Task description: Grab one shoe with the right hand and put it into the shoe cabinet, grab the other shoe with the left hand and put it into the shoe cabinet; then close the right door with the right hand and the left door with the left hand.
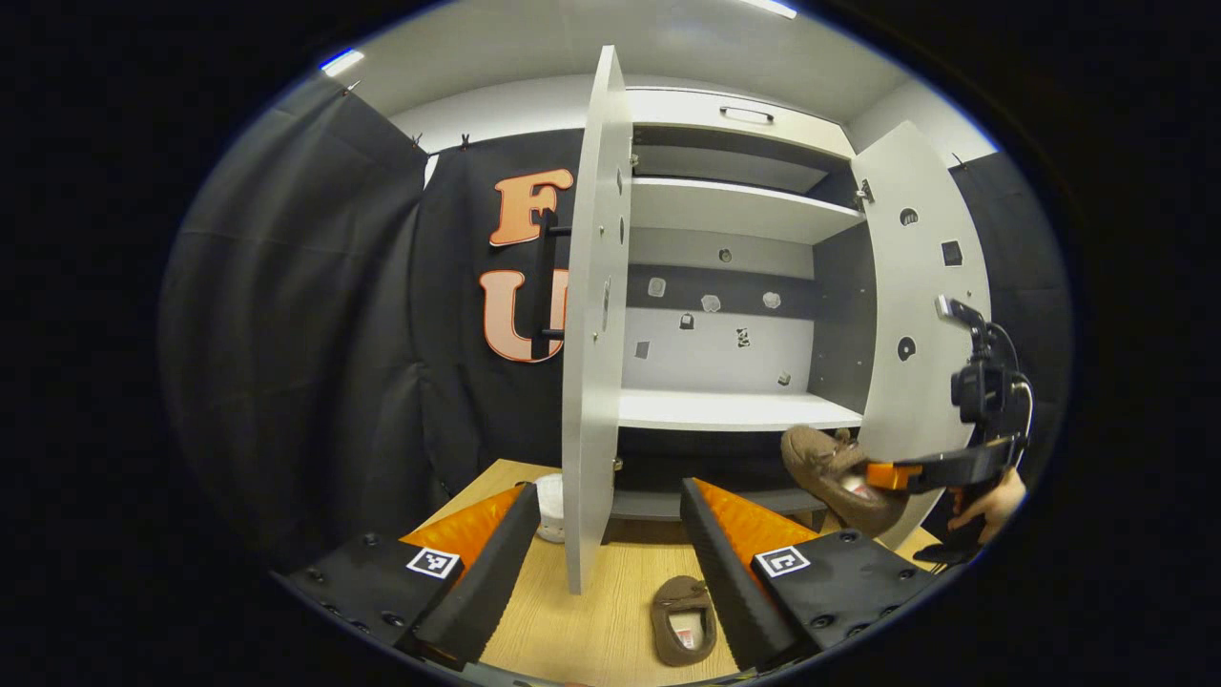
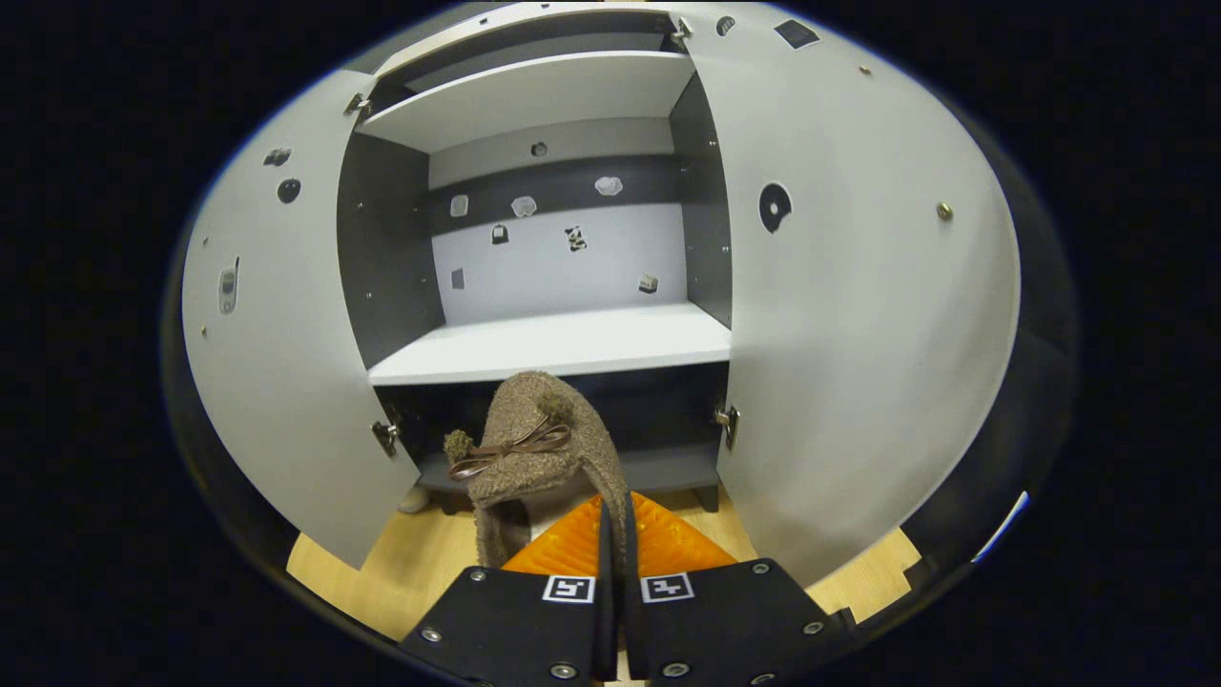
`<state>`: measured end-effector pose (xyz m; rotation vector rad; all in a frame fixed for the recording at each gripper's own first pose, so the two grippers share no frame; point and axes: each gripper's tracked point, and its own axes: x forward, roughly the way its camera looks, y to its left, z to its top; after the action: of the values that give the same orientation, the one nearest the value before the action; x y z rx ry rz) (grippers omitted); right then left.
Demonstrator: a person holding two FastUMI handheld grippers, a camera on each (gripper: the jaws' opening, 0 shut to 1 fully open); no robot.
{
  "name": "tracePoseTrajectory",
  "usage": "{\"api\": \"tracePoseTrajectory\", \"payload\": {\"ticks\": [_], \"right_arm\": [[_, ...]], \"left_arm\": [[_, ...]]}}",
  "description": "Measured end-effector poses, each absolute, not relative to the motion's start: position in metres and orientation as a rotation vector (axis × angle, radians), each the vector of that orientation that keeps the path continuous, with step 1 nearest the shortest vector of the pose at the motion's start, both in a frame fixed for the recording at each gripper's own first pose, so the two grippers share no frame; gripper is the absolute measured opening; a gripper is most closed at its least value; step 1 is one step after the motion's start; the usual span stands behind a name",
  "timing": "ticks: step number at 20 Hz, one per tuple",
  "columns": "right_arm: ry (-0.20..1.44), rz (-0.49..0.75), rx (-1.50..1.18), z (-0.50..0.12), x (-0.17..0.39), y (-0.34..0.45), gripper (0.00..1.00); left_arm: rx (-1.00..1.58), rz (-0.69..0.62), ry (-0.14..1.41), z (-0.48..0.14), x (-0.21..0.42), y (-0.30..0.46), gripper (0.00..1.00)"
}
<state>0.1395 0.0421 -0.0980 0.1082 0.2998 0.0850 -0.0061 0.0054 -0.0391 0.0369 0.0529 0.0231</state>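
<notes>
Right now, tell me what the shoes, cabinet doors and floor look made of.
Held shoe: fuzzy brown felt or fleece, likely, with a shiny ribbon bow.
Floor shoe: same brown fabric.
Cabinet doors: smooth matte grey board, probably laminate.
Floor: light wood-grain, possibly laminate.

In the left gripper view the left tongs [image 1: 603, 563] sit at the bottom of the frame, their two fingers [image 1: 482, 572] spread wide apart and gripping nothing, reaching up and forward from the lower edge. At the right edge of that view, farther off, the right tongs [image 1: 882, 475] reach in level toward the left, with a hand [image 1: 992, 503] wrapped round the grip at the lower right. In the right gripper view the right tongs [image 2: 615, 534] rise from the bottom centre, their fingers [image 2: 572, 549] drawn almost together with only a thin slit between them, pinched on the rim of a shoe [image 2: 539, 448] that stands up above the tips
</notes>
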Motion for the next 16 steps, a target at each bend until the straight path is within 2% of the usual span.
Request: {"api": "tracePoseTrajectory", "payload": {"ticks": [3, 4, 9, 16], "right_arm": [[0.24, 0.09, 0.119, -0.06, 0.174, 0.048, 0.03], [0.212, 0.089, 0.116, -0.046, 0.187, 0.05, 0.03], [0.124, 0.086, 0.143, 0.012, 0.252, 0.061, 0.03], [0.129, 0.042, 0.131, 0.029, 0.348, 0.066, 0.03]], "left_arm": [[0.047, 0.026, 0.045, -0.038, -0.003, 0.004, 0.94], [0.046, 0.026, 0.047, -0.04, -0.002, 0.004, 0.97], [0.041, 0.043, 0.054, -0.045, 0.008, 0.009, 0.97], [0.038, 0.062, 0.077, -0.051, 0.029, 0.02, 0.97]]}}
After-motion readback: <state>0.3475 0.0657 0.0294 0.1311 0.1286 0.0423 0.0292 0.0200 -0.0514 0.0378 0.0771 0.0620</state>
